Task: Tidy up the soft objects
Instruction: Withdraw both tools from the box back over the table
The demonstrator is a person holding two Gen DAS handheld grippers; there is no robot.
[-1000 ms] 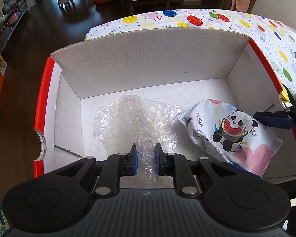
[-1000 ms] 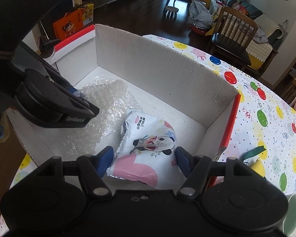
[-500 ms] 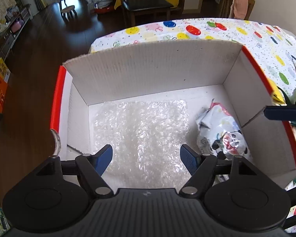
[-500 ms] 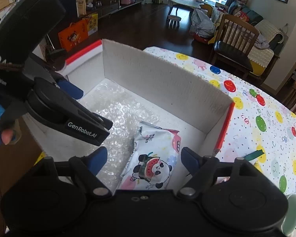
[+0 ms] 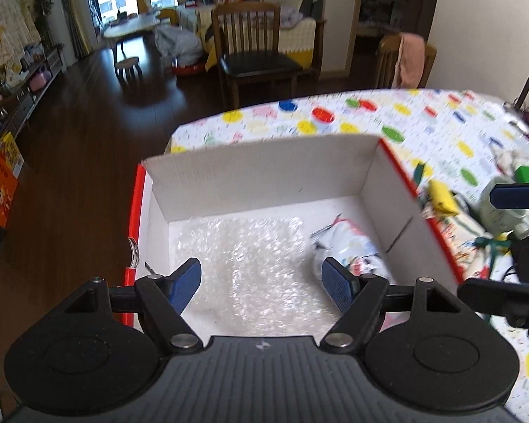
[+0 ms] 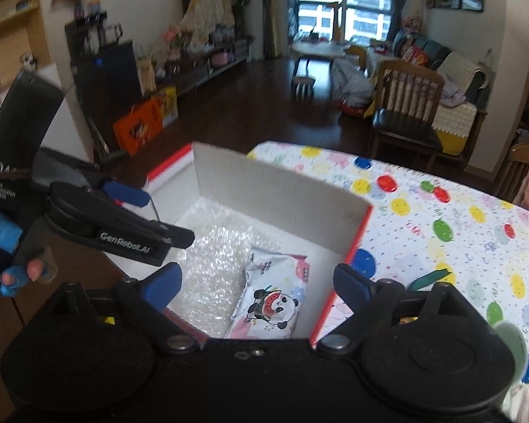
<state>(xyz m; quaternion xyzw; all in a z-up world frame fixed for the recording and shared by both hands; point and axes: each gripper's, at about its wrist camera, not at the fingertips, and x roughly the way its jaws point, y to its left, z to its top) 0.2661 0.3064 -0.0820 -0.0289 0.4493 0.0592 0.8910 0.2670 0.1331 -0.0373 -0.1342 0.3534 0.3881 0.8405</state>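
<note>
A white cardboard box (image 5: 264, 176) with red outer sides stands on the table. A sheet of bubble wrap (image 5: 257, 257) lies flat on its floor. A soft pack printed with a panda and watermelon (image 6: 275, 296) lies at the box's right side, also in the left wrist view (image 5: 349, 246). My left gripper (image 5: 261, 283) is open and empty, raised above the box's near edge; it also shows in the right wrist view (image 6: 123, 211). My right gripper (image 6: 257, 283) is open and empty, raised above the pack.
The table has a white cloth with coloured dots (image 6: 441, 218). Right of the box lie a yellow item (image 5: 441, 197), a pale green cup (image 5: 497, 204) and green ribbon (image 5: 490, 243). A wooden chair (image 5: 254, 42) stands beyond the table.
My left gripper opened, letting go of the bubble wrap, which now lies flat. Both grippers rose and pulled back from the box. The panda pack stays in the box.
</note>
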